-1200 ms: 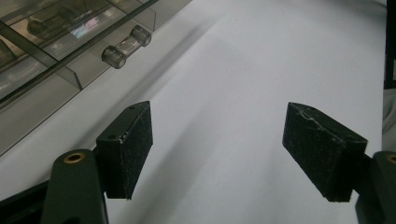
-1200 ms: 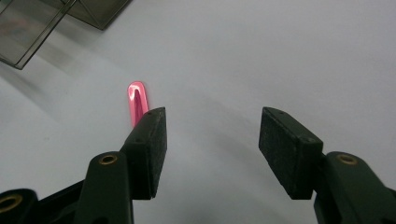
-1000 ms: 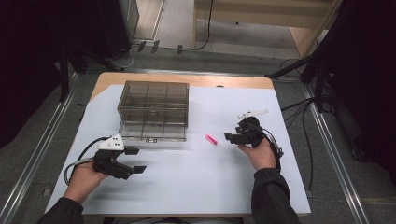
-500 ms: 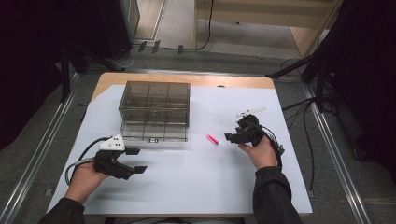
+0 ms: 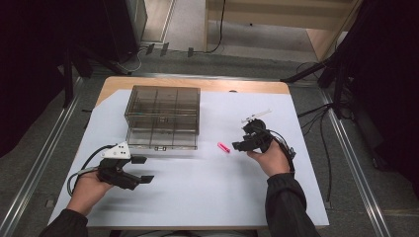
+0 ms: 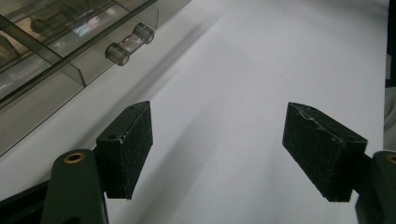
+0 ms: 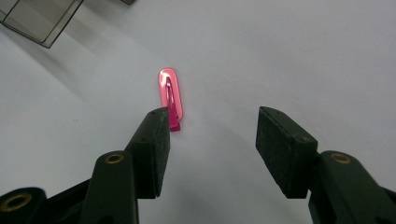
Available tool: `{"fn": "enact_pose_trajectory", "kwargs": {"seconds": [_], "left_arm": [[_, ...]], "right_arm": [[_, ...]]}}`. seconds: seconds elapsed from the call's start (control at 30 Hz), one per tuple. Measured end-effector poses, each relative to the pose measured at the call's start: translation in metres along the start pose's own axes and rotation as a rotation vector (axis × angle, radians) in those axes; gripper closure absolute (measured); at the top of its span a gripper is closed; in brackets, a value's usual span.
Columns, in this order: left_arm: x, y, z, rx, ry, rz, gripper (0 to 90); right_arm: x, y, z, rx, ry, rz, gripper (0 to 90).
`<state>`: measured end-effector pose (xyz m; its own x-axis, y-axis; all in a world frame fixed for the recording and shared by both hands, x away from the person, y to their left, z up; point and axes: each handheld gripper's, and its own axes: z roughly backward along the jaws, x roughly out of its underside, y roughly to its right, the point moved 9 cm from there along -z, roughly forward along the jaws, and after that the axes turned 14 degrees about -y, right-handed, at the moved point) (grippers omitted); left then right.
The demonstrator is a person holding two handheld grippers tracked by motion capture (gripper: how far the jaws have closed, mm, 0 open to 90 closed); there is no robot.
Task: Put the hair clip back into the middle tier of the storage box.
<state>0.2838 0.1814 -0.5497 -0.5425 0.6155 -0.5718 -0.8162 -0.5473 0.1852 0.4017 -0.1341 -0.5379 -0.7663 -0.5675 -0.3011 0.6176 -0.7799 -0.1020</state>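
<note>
A small pink clip lies flat on the white counter, between the smoky clear drawer box and the right tool. Over the past second that tool has edged slightly closer; its jaws stand wide apart and empty, one pad just beside the clip's near end, suggesting a pickup is being lined up. The left tool has stayed near the box's front, also open and holding nothing.
</note>
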Motion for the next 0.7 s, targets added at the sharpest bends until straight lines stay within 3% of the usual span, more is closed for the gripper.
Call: {"fn": "enact_pose_trajectory", "kwargs": {"seconds": [0.7], "left_arm": [[0.000,-0.002,0.001,-0.005,0.003,0.001,25.3]], "right_arm": [[-0.007,-0.011,-0.007,-0.012,-0.125,0.059,48.0]]}}
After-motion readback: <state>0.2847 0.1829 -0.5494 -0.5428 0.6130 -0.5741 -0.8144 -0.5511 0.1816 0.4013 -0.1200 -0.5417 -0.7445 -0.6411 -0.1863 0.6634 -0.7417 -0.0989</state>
